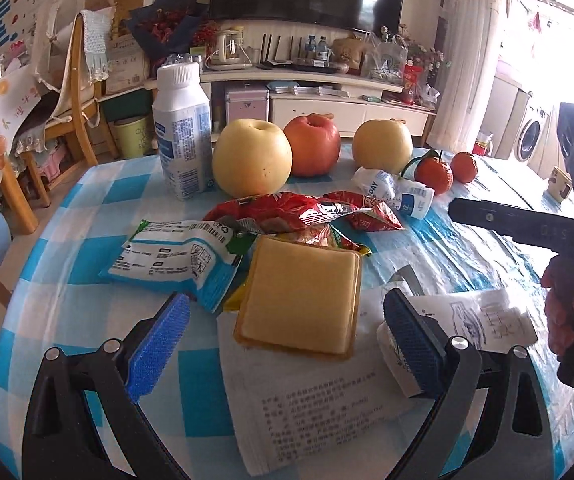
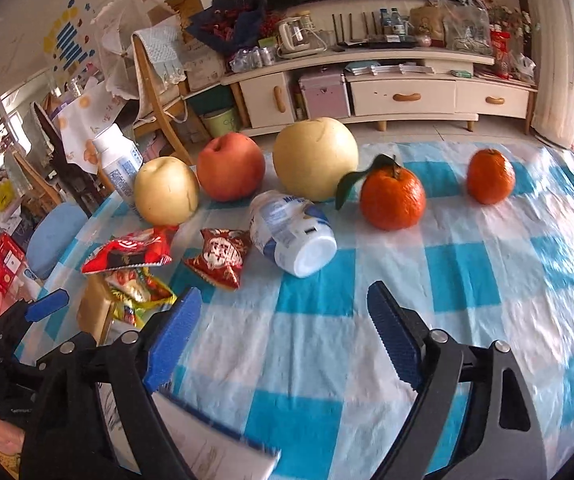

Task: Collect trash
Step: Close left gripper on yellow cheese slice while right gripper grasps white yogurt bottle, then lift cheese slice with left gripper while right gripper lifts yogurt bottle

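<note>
Left wrist view is showing the left gripper (image 1: pixel 283 334) hanging wide and empty over a flat yellow plastic-wrapped square packet (image 1: pixel 301 300) lying on white printed paper (image 1: pixel 307 408). The right gripper (image 2: pixel 285 338) is gaping empty before a tipped white plastic bottle (image 2: pixel 291 232). Closing squarely across each piece, clear of the yellow pears (image 2: pixel 315 158), looks wisest.

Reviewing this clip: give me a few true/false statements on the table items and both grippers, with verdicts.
1. One white bottle lies on its side. True.
2. The right gripper holds a mandarin. False: its jaws are open, with only tablecloth between them.
3. The red apple sits between two yellow pears. True.
4. The left gripper is shut. False: it is open, above the yellow tray.
</note>
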`<state>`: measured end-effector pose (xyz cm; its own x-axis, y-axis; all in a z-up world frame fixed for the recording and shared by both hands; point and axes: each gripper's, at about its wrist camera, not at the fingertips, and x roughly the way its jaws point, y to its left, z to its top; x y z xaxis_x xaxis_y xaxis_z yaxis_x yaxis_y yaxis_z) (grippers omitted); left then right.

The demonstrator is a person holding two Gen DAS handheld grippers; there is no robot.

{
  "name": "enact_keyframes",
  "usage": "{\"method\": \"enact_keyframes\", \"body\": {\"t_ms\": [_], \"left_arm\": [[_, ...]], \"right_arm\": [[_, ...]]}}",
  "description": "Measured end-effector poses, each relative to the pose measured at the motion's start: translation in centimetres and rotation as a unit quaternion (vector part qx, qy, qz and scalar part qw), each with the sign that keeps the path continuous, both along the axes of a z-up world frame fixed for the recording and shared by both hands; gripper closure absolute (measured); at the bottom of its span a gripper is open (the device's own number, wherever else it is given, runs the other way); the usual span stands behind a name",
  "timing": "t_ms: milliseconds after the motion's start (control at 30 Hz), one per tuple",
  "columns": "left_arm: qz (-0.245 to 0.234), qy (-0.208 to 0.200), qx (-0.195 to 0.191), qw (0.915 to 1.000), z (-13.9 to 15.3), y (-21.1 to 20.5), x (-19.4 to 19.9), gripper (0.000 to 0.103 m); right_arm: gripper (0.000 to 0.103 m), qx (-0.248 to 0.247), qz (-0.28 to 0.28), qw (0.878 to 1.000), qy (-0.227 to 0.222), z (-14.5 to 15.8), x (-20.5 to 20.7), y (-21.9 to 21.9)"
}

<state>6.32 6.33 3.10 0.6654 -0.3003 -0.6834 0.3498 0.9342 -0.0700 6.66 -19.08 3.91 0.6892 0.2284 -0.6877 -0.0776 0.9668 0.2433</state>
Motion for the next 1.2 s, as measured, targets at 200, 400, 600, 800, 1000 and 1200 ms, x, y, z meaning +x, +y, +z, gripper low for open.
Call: {"method": "enact_keyframes", "body": {"t_ms": [200,400,600,800,1000,1200], "left_arm": [[0.004,0.013,0.000,0.9999,-0.5,-0.2,1.0,0.007],[0.017,0.023,-0.003,0.9996,-1.0,0.0,2.0,0.019],[0.023,0.034,0.004,0.9992,-1.3,-0.1,2.2,0.036],[0.032,0.043,-0.001,0.9986,-1.6,0.1,2.2,0.038],[0.041,0.051,-0.012,0.9978,-1.6,0.4,1.8,0.038],[0.048,0.060,-0.022,0.9968,-1.7,0.9,0.9,0.038]], "right_arm": [[0.020,-0.010,0.013,1.000,0.002,-0.5,2.8,-0.1],[0.031,-0.046,0.046,0.998,0.016,-1.8,4.8,1.1],[0.032,-0.065,0.063,0.996,0.020,-2.4,5.6,1.9],[0.054,-0.084,0.084,0.993,0.026,-2.6,5.9,3.0],[0.055,-0.096,0.108,0.989,0.021,-2.7,5.2,4.0],[0.056,-0.109,0.150,0.983,0.012,-2.7,3.3,6.2]]}}
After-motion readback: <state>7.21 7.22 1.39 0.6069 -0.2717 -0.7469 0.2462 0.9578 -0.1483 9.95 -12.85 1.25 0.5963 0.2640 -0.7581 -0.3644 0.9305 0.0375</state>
